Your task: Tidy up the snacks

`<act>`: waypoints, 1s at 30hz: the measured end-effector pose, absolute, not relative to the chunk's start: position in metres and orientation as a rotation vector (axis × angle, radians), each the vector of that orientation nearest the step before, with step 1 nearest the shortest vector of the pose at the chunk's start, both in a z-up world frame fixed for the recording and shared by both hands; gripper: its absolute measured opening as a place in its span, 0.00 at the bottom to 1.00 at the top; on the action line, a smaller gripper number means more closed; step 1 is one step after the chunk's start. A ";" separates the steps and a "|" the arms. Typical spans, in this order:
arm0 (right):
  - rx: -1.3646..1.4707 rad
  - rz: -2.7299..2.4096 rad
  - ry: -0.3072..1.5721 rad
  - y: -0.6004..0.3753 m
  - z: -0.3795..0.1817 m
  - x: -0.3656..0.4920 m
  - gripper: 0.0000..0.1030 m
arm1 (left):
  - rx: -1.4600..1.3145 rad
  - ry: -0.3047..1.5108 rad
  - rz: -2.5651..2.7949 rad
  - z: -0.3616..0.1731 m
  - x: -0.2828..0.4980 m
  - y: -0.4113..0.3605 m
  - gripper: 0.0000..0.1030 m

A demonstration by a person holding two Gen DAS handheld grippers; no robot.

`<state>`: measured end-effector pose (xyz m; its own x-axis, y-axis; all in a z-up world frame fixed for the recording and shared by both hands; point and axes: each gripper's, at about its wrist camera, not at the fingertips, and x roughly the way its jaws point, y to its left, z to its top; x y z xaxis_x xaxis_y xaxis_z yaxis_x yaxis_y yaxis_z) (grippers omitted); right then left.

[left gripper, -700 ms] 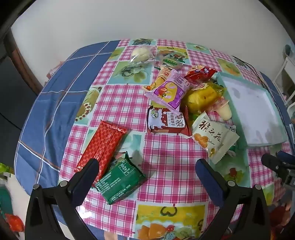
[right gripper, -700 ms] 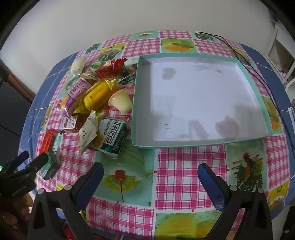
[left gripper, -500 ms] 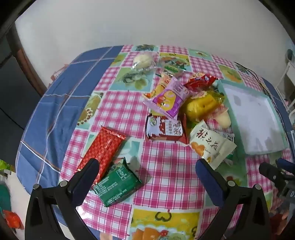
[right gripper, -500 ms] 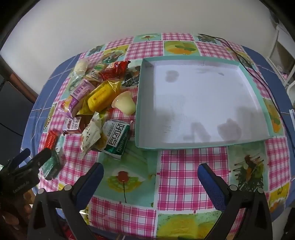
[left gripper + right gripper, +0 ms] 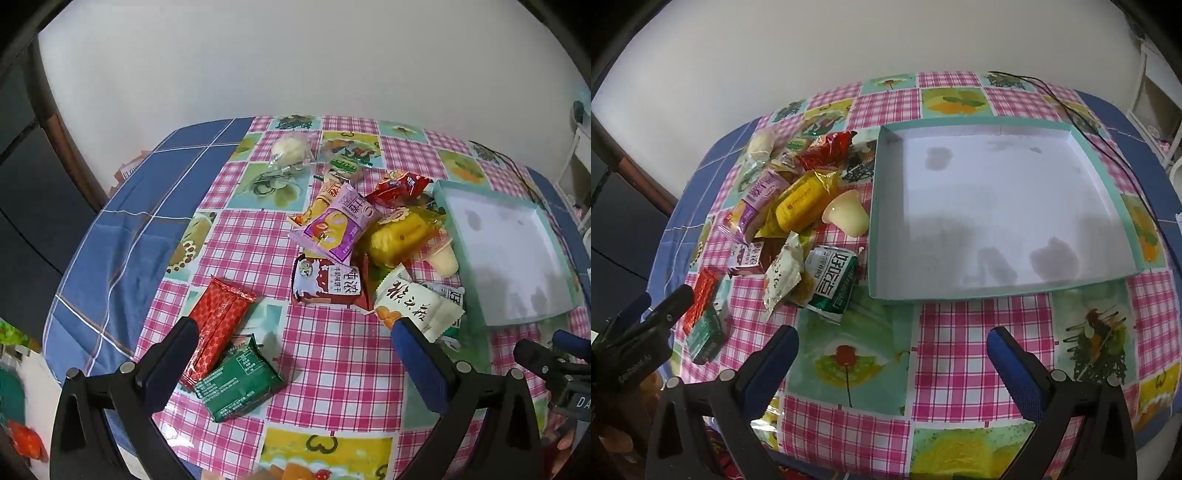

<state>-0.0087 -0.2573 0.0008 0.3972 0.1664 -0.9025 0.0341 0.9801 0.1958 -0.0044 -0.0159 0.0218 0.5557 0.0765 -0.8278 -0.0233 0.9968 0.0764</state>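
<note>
Left gripper [image 5: 291,354]: jaws wide, empty, above the flat green foil packet [image 5: 238,378] | right gripper [image 5: 892,360]: wide, empty, facing the shallow teal-rimmed cardboard tray [image 5: 997,214] | heap of wrapped snacks [image 5: 798,206]: all beside tray, none inside | nothing sorted, likely choosing first pick

2 wrist views share snack pile [image 5: 369,240]
</note>
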 end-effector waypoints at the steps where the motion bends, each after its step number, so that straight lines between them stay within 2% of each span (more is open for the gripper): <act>1: 0.196 0.082 1.163 -0.257 0.000 -0.009 1.00 | 0.072 0.984 0.065 0.021 -0.004 -0.019 1.00; 14: 0.251 0.096 1.083 -0.264 0.014 -0.009 1.00 | 0.168 0.981 0.076 0.017 -0.003 -0.039 1.00; 30: 0.252 0.089 1.113 -0.263 0.006 -0.007 1.00 | 0.171 0.945 0.081 0.019 -0.001 -0.042 1.00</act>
<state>-0.0071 -0.2627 0.0057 0.4420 0.1958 -0.8754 0.0549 0.9682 0.2442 -0.0014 -0.0415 0.0194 0.5842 0.1441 -0.7988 0.0055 0.9834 0.1814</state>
